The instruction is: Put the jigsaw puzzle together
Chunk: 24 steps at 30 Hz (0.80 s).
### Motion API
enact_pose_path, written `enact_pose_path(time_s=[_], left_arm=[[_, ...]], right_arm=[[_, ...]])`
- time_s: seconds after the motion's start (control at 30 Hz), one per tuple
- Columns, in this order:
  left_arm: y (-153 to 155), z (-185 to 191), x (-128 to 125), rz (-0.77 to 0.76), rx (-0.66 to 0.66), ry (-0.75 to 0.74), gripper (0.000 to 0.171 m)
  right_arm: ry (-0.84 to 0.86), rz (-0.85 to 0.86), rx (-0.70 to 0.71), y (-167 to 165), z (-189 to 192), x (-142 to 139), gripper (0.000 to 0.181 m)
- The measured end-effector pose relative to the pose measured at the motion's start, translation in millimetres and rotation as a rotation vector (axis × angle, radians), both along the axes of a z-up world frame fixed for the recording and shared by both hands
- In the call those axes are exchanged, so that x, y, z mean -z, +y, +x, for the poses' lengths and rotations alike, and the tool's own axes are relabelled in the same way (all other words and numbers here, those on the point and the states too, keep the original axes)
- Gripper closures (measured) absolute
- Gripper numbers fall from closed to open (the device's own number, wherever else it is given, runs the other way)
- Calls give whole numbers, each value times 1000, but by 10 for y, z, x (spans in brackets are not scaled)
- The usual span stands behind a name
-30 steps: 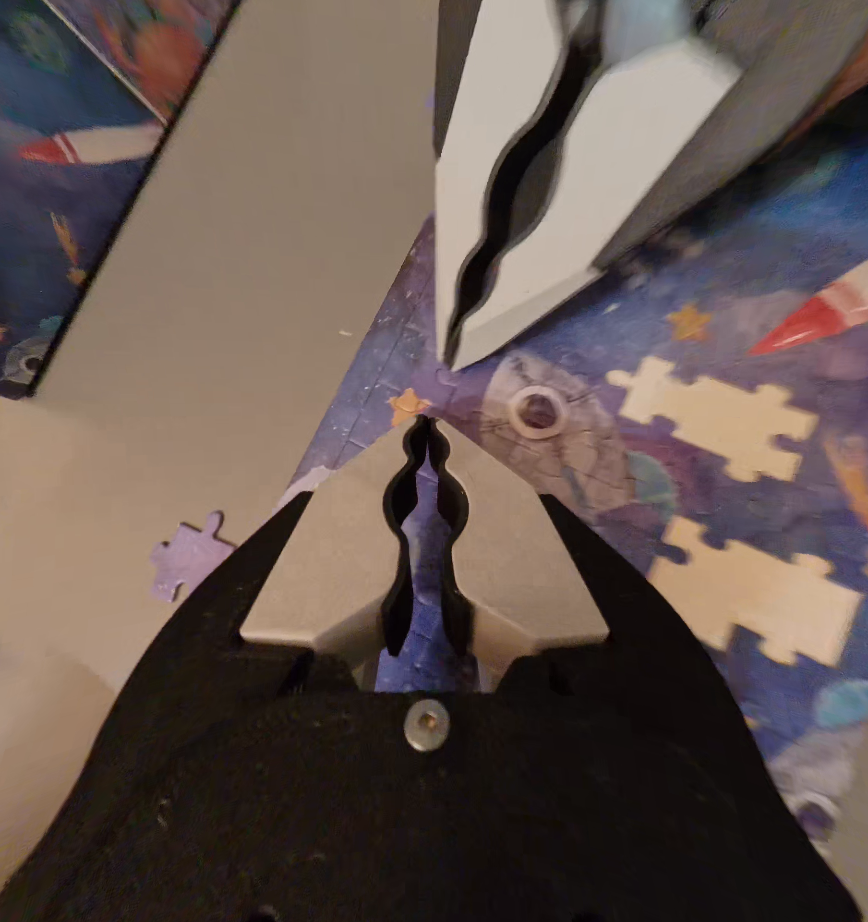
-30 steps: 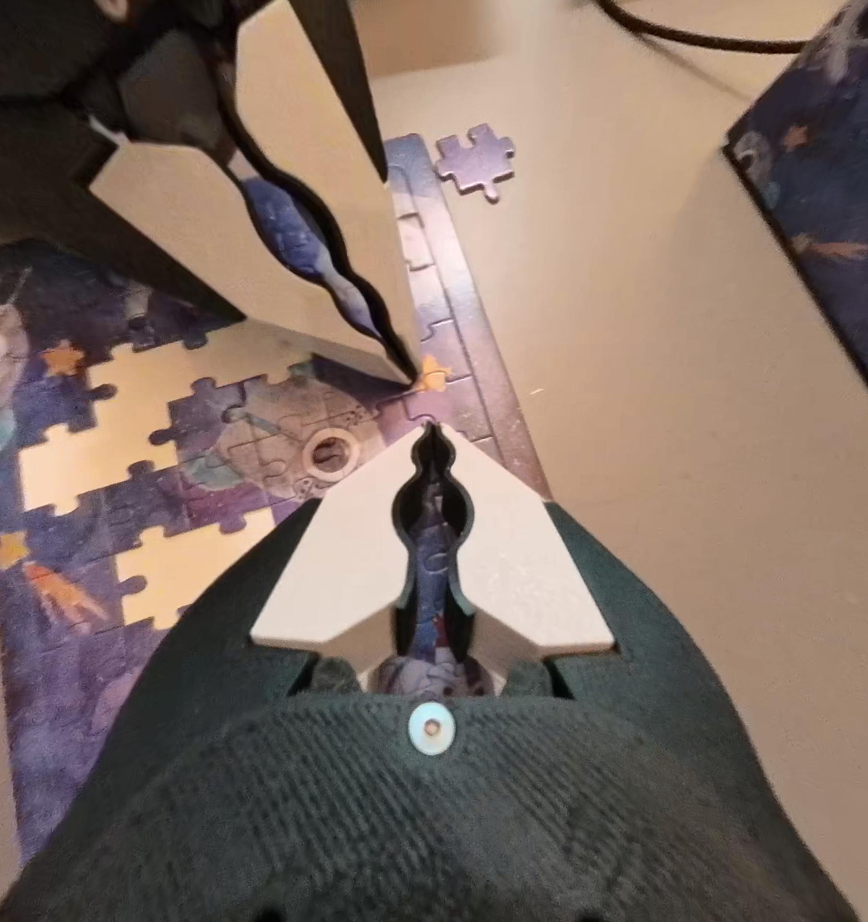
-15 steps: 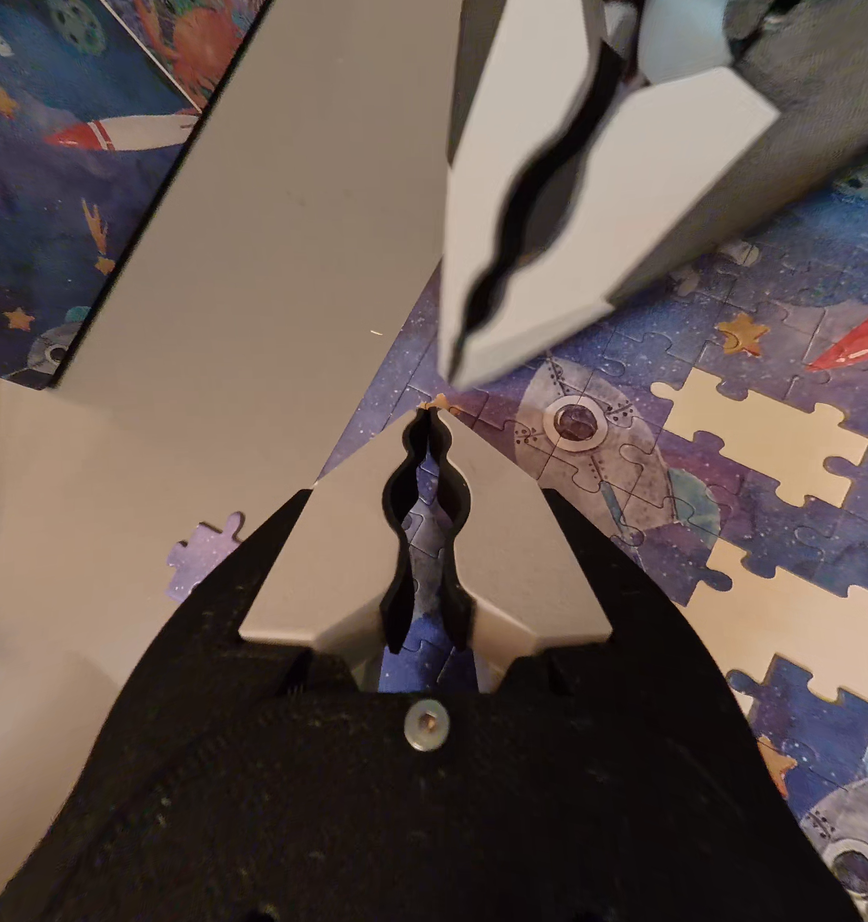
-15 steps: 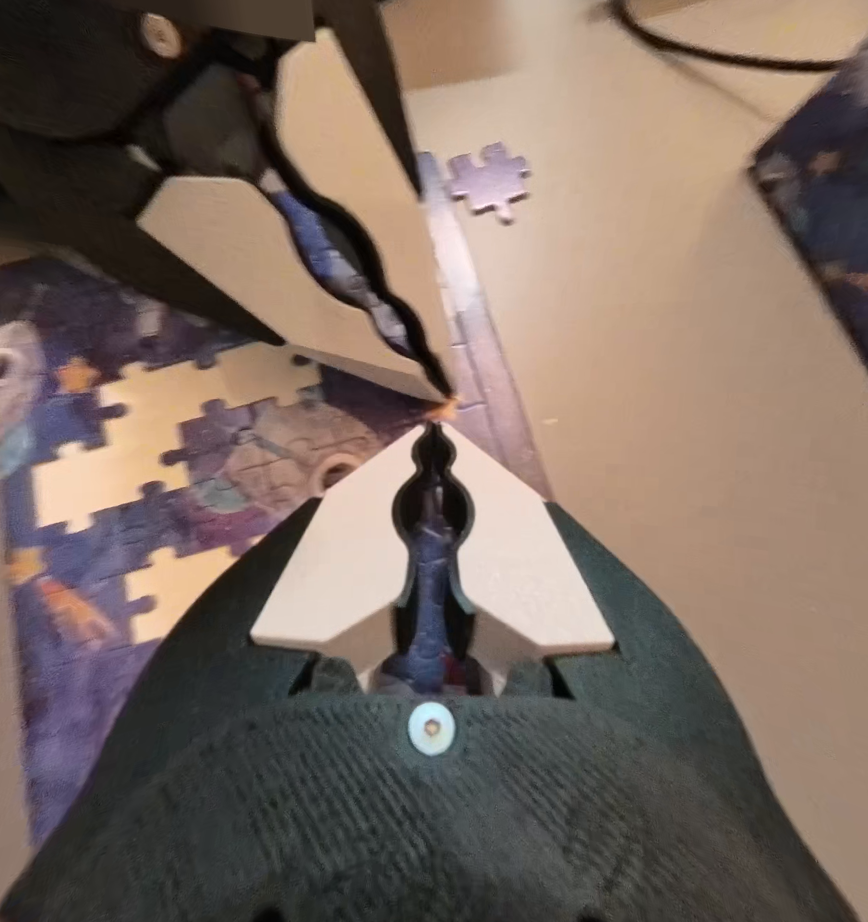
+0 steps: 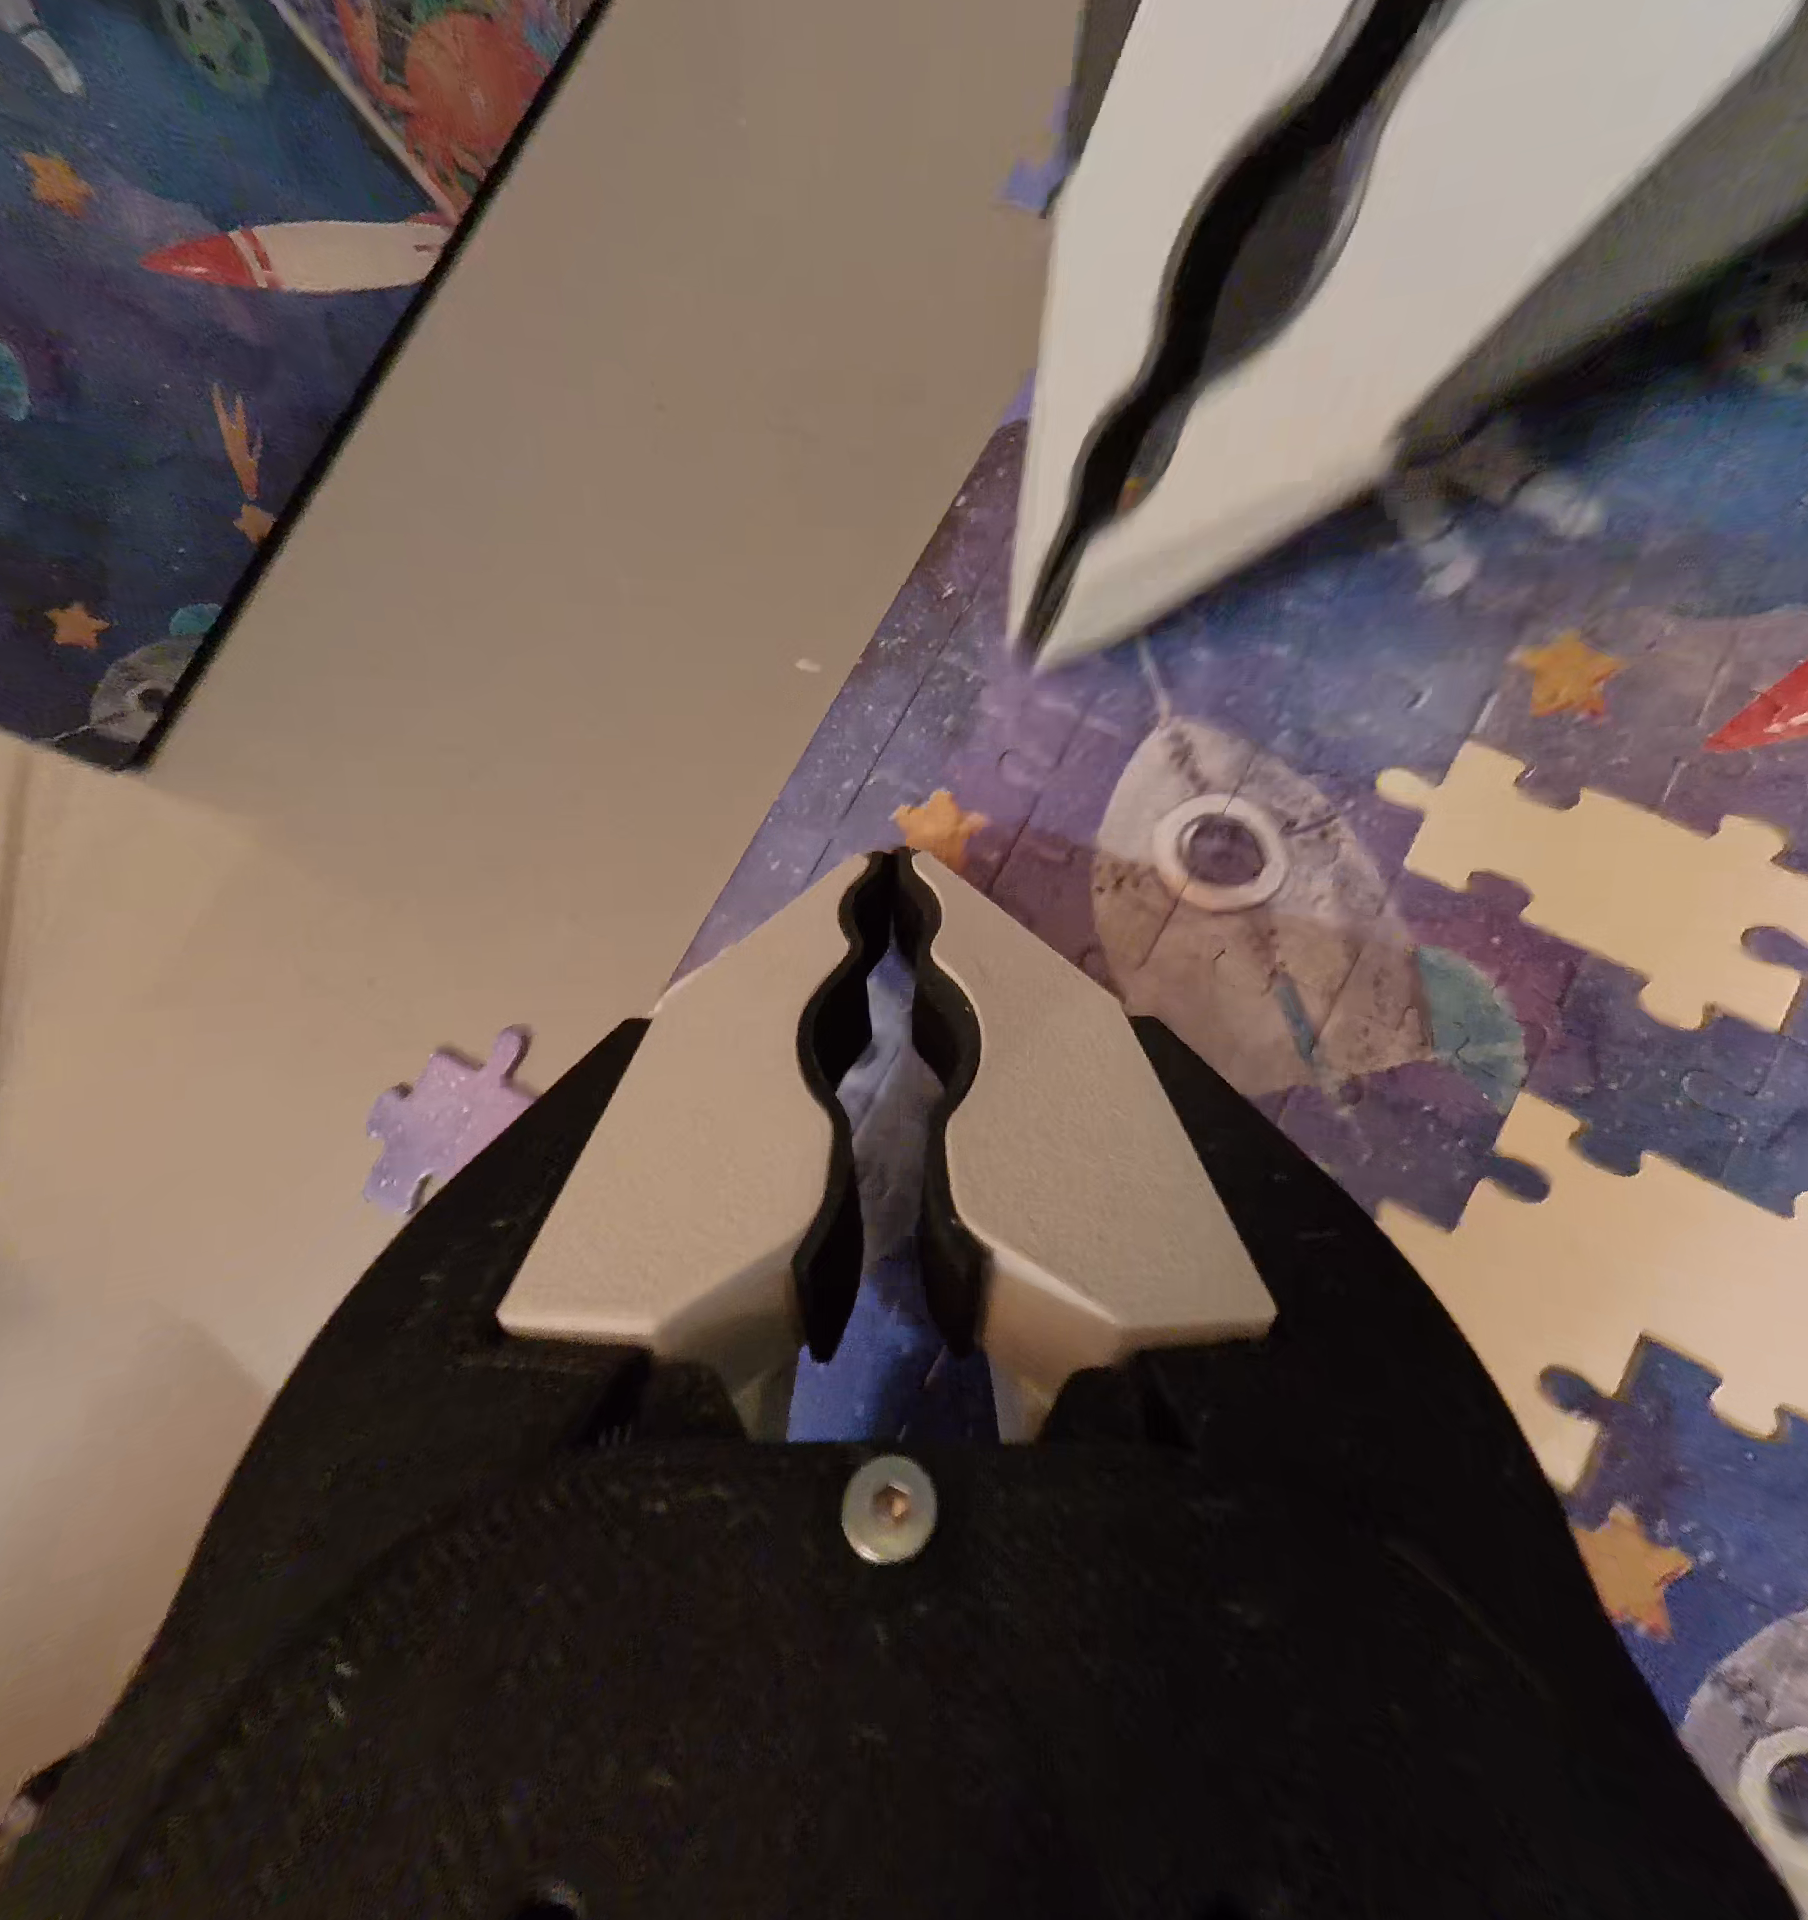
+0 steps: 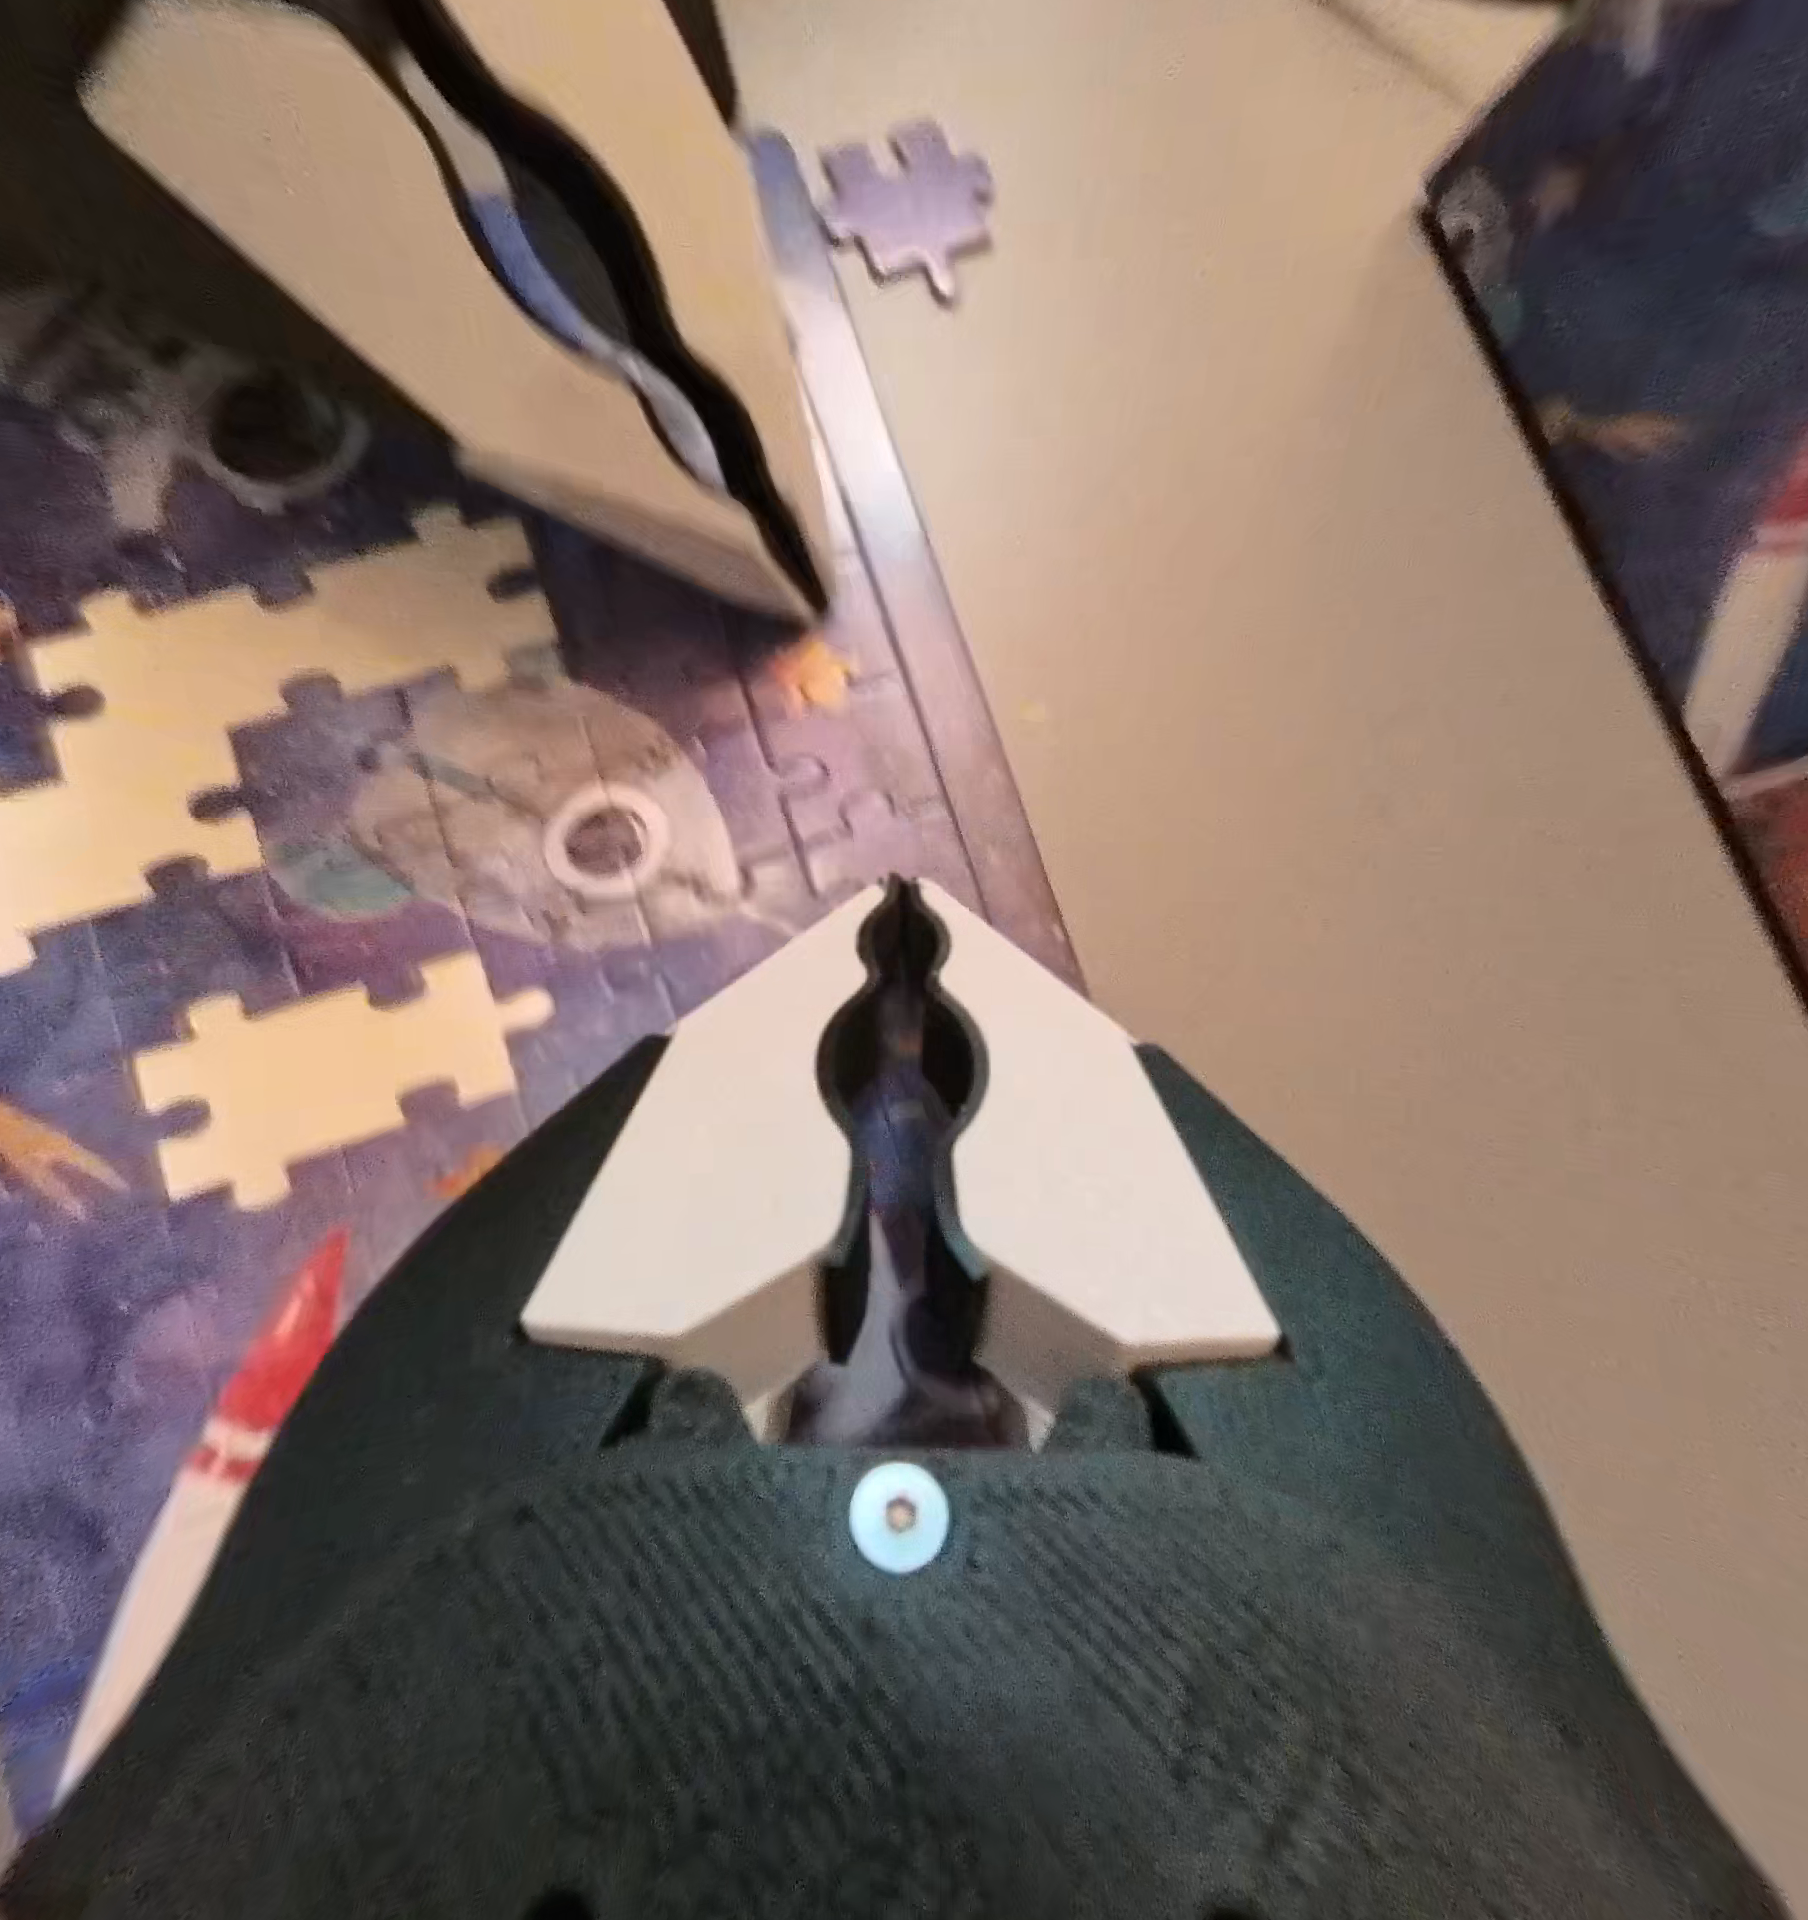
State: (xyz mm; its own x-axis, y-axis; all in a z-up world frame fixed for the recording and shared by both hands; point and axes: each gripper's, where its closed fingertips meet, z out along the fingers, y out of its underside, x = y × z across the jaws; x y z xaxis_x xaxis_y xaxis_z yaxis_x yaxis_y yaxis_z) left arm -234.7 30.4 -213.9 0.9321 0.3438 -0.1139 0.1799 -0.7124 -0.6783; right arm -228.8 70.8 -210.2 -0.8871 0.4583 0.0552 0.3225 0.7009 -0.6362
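The space-themed jigsaw puzzle (image 5: 1295, 1018) lies on the beige table, with two piece-shaped gaps, one (image 5: 1606, 894) beyond the other (image 5: 1658, 1278). My left gripper (image 5: 895, 857) is shut and empty, its tips over the puzzle's left border next to an orange star (image 5: 936, 826). My right gripper (image 6: 900, 883) is shut and empty over the same border; it shows blurred in the left wrist view (image 5: 1035, 644). The left gripper shows in the right wrist view (image 6: 812, 608). A loose purple piece (image 5: 443, 1122) lies on the table beside the border; it also shows in the right wrist view (image 6: 910, 203).
A printed picture of the same space scene (image 5: 100, 364) lies left of the puzzle and shows at the right of the right wrist view (image 6: 1710, 416). Another loose piece (image 5: 1040, 177) peeks out behind the right gripper. Bare table (image 6: 1243, 623) lies between puzzle and picture. The left gripper's tips are roughly 5 cm from the right gripper's.
The two shut grippers have drawn apart a little along the puzzle's border. The right wrist view has pulled back and now shows more of the puzzle.
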Motion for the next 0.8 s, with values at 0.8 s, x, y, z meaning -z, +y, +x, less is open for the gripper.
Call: enact_pose_path(time_s=[0.8], left_arm=[[-724,-321,-45,-107,-120,8,171]], right_arm=[[-57,-150,69,1146,236,-102,181]])
